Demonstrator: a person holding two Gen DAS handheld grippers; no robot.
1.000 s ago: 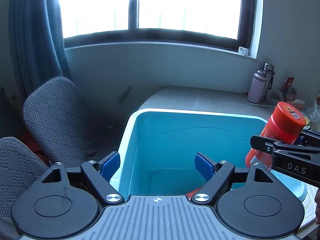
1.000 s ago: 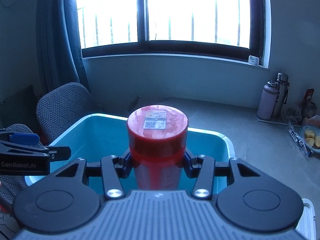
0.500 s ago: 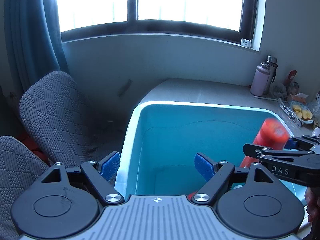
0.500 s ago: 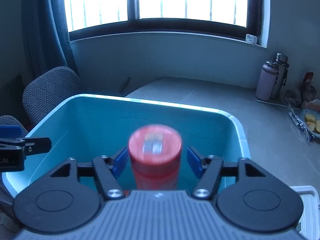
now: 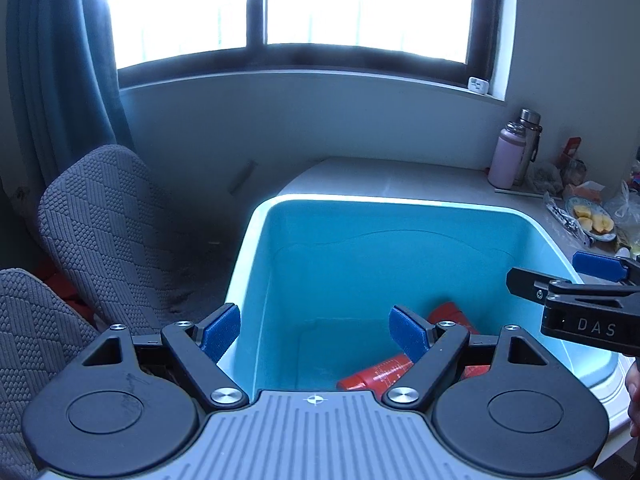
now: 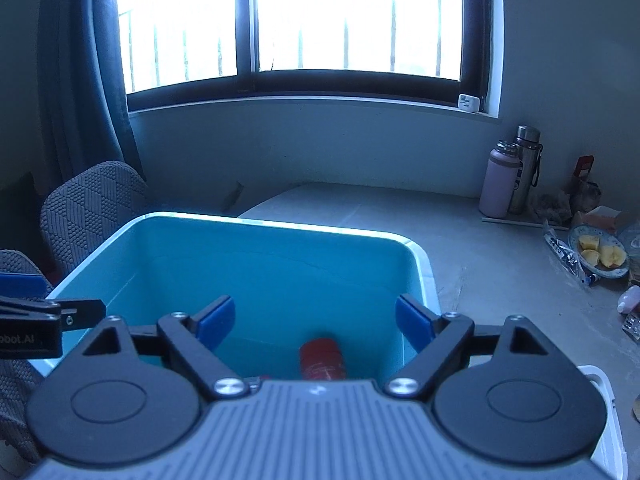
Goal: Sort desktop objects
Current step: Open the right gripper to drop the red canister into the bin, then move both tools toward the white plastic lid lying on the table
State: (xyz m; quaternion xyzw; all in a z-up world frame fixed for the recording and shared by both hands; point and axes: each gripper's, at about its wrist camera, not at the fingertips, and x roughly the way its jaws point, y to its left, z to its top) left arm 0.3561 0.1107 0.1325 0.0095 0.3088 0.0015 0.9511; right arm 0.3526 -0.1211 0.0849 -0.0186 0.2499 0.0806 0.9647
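Red bottle lying in blue bin.
Right gripper and left gripper: jaws apart, empty, above bin.

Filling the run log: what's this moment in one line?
left gripper: open, empty | right gripper: open, empty | red bottle: lying in blue bin
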